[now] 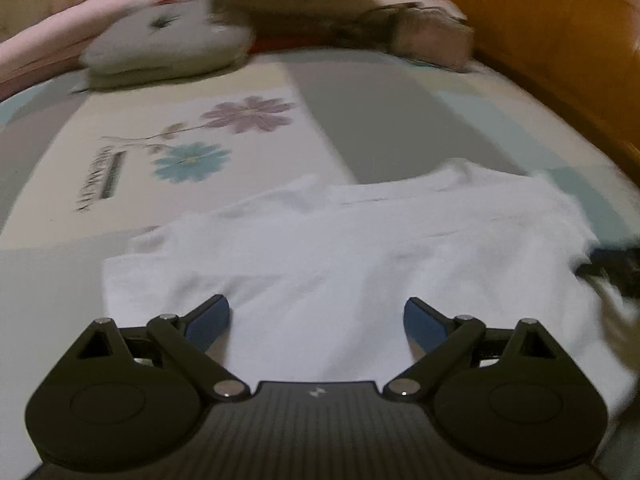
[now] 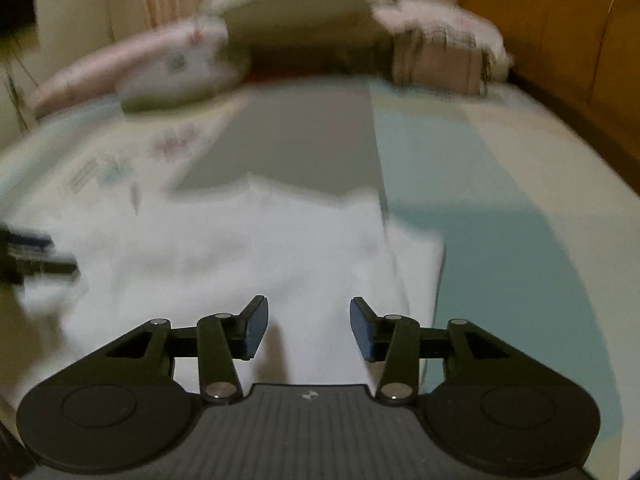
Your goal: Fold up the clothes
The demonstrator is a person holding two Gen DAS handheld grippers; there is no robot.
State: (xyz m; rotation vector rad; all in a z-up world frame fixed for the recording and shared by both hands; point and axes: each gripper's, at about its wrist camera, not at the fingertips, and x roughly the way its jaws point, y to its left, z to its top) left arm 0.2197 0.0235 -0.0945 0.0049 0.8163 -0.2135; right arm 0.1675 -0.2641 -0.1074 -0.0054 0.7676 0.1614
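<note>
White shirt [image 2: 224,248] flat below right hand-held gripper [image 2: 309,326], jaws spread, empty.

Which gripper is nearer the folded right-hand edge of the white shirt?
Right. The right gripper hangs open over the white shirt just inside that folded edge. The left gripper, also open, is over the shirt's other side, farther away.

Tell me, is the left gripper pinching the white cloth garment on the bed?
No. The left gripper has its blue pads spread wide apart above the white cloth garment, with nothing clamped between them.
</note>
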